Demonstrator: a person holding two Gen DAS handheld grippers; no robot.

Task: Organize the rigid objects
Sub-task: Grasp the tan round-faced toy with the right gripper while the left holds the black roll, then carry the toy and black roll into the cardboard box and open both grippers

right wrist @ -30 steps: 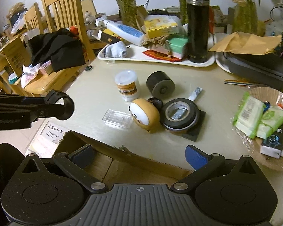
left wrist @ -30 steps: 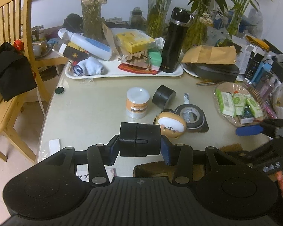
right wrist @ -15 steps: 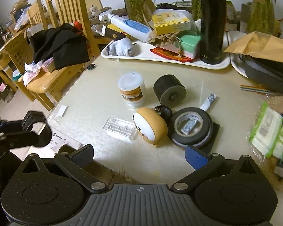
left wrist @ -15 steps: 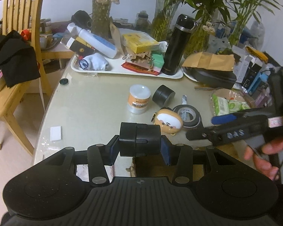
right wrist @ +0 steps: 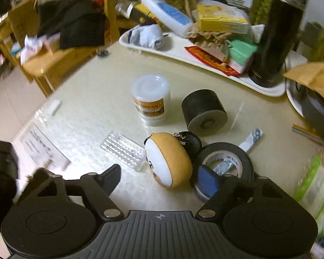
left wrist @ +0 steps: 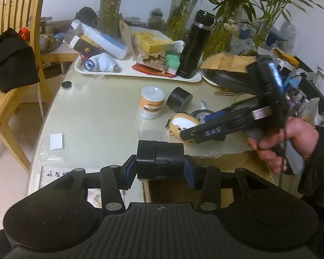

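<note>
pickup step: right gripper (right wrist: 159,177) jaws just narrowing around yellow round toy (right wrist: 168,159) (not yet gripped); left gripper (left wrist: 159,169) clamps black cylinder (left wrist: 159,159); next, squeeze and lift.

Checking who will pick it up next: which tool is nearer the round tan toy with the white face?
Right. The right tool has been closing and brackets the round tan toy, pads not pressing. The left tool is nearer the camera, shut on a black cylinder.
</note>
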